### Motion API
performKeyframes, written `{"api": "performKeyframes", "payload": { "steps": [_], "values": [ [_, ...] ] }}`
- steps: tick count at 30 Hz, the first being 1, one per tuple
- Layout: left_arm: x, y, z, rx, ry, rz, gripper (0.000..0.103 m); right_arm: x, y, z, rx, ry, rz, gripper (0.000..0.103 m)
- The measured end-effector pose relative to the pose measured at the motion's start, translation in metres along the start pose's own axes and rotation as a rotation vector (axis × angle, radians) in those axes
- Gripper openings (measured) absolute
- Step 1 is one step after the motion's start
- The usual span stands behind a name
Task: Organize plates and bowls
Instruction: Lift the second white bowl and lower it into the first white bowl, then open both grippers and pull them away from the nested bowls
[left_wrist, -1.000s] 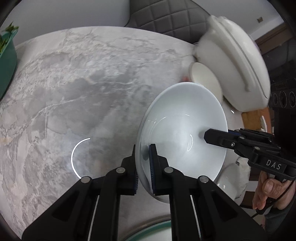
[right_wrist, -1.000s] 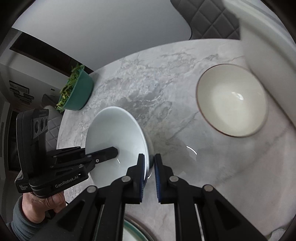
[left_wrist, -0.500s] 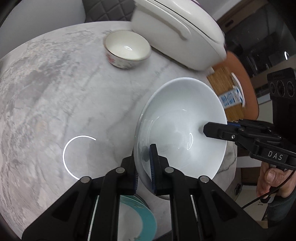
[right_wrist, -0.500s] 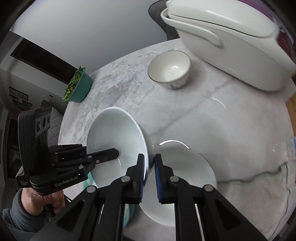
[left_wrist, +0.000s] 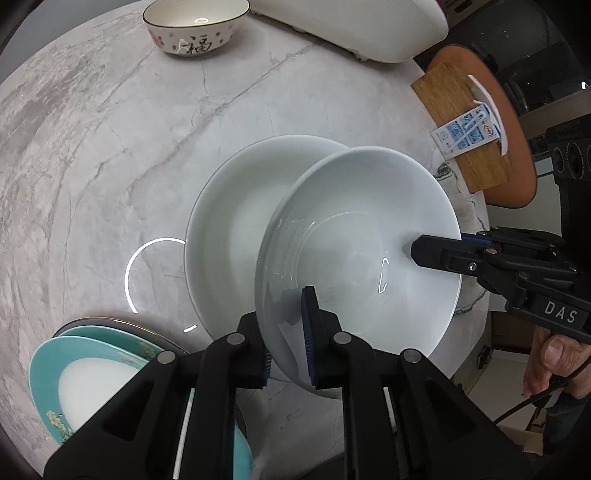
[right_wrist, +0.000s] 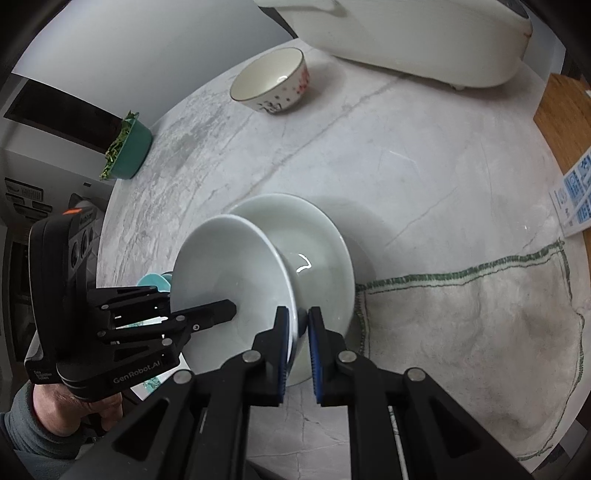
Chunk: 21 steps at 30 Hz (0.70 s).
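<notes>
While the white bowl (left_wrist: 362, 236) hangs tilted, mouth up, above a second white bowl (left_wrist: 229, 221) on the marble surface (left_wrist: 92, 147), the left gripper (left_wrist: 288, 332), its jaws opening, and the right gripper (right_wrist: 297, 332) pinch opposite rim edges, both pointing steeply down. Only the right view shows a cloth (right_wrist: 472, 332).

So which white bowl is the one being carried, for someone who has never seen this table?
On the round grey marble table, find the two plain white shallow bowls overlapping near its edge. The carried white bowl is the tilted one, pinched at opposite rims by the left gripper and right gripper; the other white bowl sits flat beneath it.
</notes>
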<state>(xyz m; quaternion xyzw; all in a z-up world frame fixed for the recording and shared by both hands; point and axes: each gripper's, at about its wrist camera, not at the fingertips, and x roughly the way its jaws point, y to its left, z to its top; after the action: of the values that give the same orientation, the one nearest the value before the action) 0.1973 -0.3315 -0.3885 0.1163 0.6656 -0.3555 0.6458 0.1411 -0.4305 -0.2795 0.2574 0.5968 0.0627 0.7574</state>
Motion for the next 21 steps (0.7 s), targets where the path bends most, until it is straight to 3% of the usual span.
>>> {"api": "performKeyframes", "payload": {
  "steps": [21],
  "values": [
    [0.037, 0.02, 0.028, -0.035, 0.023, 0.082, 0.014, 0.039, -0.001, 0.009, -0.091, 0.057, -0.071, 0.011]
  ]
}}
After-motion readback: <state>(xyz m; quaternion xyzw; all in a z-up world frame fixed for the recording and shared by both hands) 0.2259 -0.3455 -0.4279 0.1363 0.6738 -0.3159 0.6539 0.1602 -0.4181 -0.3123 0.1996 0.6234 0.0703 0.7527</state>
